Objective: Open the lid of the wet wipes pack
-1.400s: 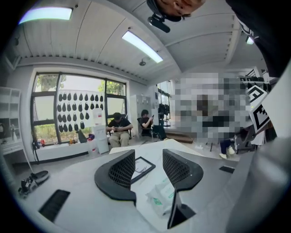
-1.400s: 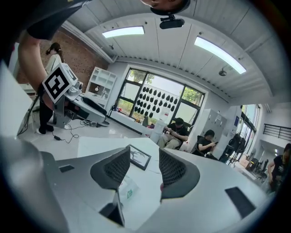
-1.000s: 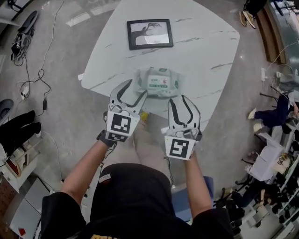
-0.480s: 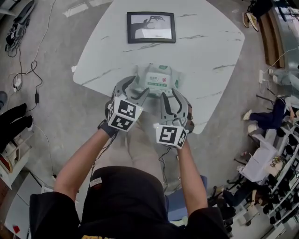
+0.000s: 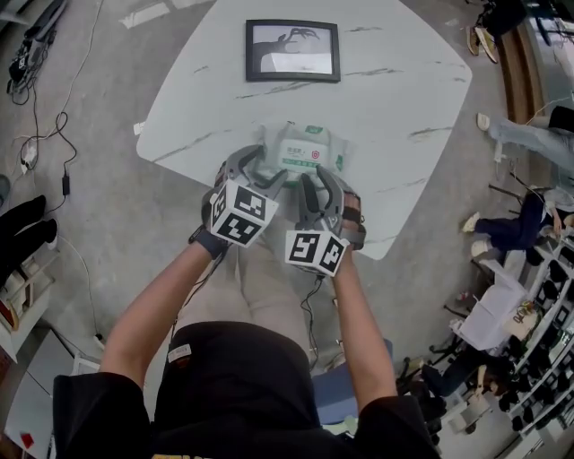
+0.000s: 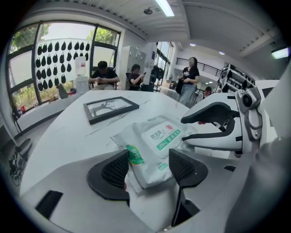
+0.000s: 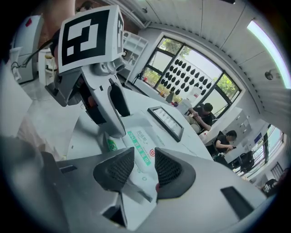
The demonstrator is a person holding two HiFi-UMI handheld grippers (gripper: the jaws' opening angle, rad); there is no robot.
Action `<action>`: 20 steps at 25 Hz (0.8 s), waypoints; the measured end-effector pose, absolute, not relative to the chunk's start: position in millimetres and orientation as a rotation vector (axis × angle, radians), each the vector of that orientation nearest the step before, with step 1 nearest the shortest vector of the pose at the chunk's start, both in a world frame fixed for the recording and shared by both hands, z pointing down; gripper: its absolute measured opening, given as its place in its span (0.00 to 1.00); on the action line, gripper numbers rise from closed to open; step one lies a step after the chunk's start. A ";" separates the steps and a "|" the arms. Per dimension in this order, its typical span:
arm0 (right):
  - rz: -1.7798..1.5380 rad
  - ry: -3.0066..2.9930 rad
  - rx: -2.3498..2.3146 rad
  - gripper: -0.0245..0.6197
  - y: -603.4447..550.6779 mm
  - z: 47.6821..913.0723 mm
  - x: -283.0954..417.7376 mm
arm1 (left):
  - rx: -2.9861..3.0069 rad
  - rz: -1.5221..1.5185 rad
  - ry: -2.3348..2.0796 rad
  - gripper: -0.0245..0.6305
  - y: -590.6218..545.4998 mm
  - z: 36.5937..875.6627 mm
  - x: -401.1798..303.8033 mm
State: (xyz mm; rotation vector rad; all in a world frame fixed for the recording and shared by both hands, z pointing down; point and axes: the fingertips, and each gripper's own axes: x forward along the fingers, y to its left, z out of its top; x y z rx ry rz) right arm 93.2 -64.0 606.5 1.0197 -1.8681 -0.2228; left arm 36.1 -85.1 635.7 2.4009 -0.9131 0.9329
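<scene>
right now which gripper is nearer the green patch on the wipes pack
Left. The left gripper, jaws just opening, straddles a corner of the wipes pack, with the green patch beside one jaw. The right gripper, jaws just closing, is over the pack's near edge, farther right. Neither grips.

A white, grey-veined worktop (image 5: 395, 90) is set on a polished grey floor (image 5: 117, 224). Black cables (image 5: 65, 179) are laid on the floor left of the worktop. Tall windows (image 6: 59, 59) with dark drop-shaped decals are seen beyond the worktop's far side, where seated people (image 6: 103, 77) are noted. Strip lights (image 6: 166, 7) are fitted to the ceiling above the worktop.
</scene>
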 end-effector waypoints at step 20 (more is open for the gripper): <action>-0.350 -1.800 0.824 0.22 -62.0 625.8 79.4 | 2.375 0.891 -0.796 0.48 -86.0 642.5 37.1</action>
